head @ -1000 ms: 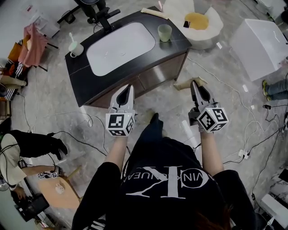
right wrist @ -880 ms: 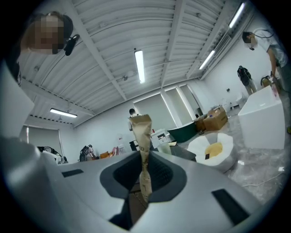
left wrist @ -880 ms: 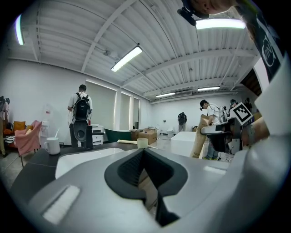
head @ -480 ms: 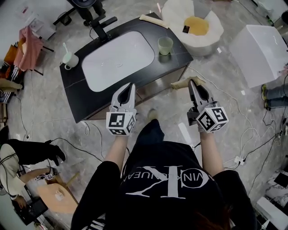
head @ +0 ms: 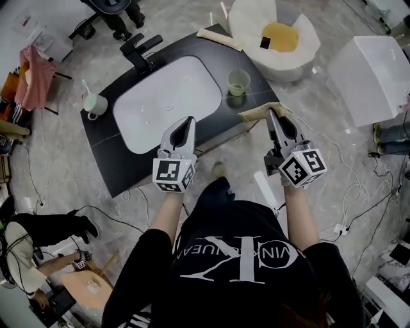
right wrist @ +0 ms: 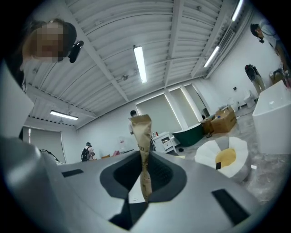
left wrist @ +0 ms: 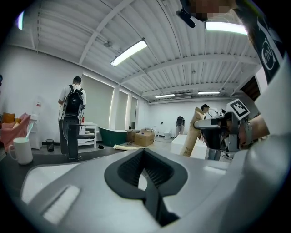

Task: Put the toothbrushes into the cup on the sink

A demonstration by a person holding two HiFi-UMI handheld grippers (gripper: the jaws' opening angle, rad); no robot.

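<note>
way over basin (head: 168, 96) lies open; faucet (head: 139, 50) and cup (head: 238, 82) flank it.

Open test studio: freestanding sink (head: 168, 96), floor cables (head: 343, 227)

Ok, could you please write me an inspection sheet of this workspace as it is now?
Surface: dark counter with white basin and black faucet.
Job's things: green cup upright to the right of the basin, seems empty; white mug at the left corner, with a toothbrush standing in it.
Clutter: second paper packet at the counter's far edge.
Grippers: left tool shut, nothing in it; right tool shut on a brown paper packet.
Cables: loose cables on the floor, on both sides.
Surroundings: white box, round white tub, seated person at lower left.
</note>
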